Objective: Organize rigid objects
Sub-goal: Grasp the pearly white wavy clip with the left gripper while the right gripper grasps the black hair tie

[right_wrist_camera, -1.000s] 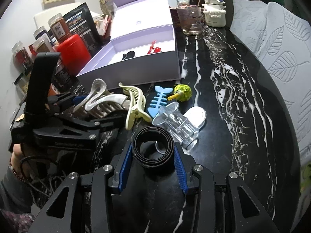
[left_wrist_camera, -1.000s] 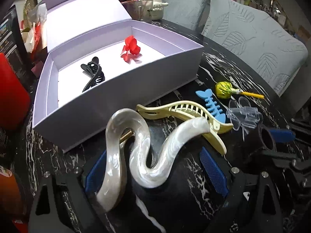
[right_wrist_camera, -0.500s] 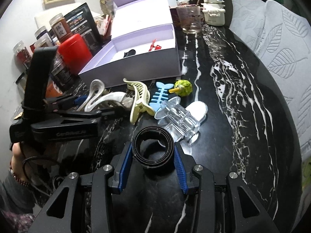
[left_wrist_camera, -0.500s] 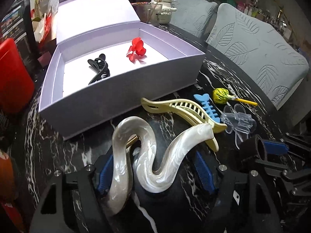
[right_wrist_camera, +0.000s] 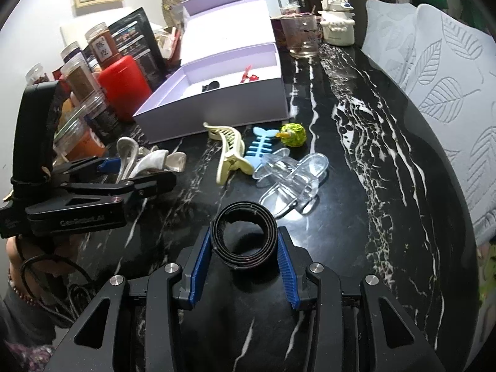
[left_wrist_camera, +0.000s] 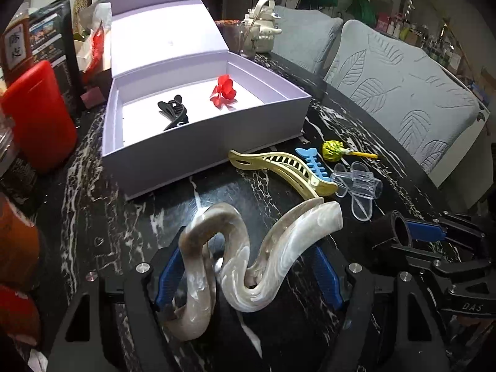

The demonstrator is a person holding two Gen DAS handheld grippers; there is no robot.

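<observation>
From the left wrist, the left claw [left_wrist_camera: 248, 276] is closed on the pearly wavy hair clip [left_wrist_camera: 248, 257], its blue pads pressing the clip's outer curves while most of the piece juts forward beyond them. That is the risk as I judge it: the glossy curved shell offers little flat surface, so it could twist or slide out on the way to the lilac box [left_wrist_camera: 217, 136], or its long end could catch the box's near wall. The box stands ahead on the bench [left_wrist_camera: 93, 204], open, with a black clip [left_wrist_camera: 173, 113] and a red clip [left_wrist_camera: 223, 93] already inside. From the right wrist, the right claw [right_wrist_camera: 243, 248] pinches a black coiled band [right_wrist_camera: 243, 235] between narrow jaws, just above the bench. A squeezed ring like this may spring free. Loose ahead of it lie a clear clip [right_wrist_camera: 291, 179], a cream clip [right_wrist_camera: 231, 155] and a blue fishbone clip [right_wrist_camera: 260, 145].
</observation>
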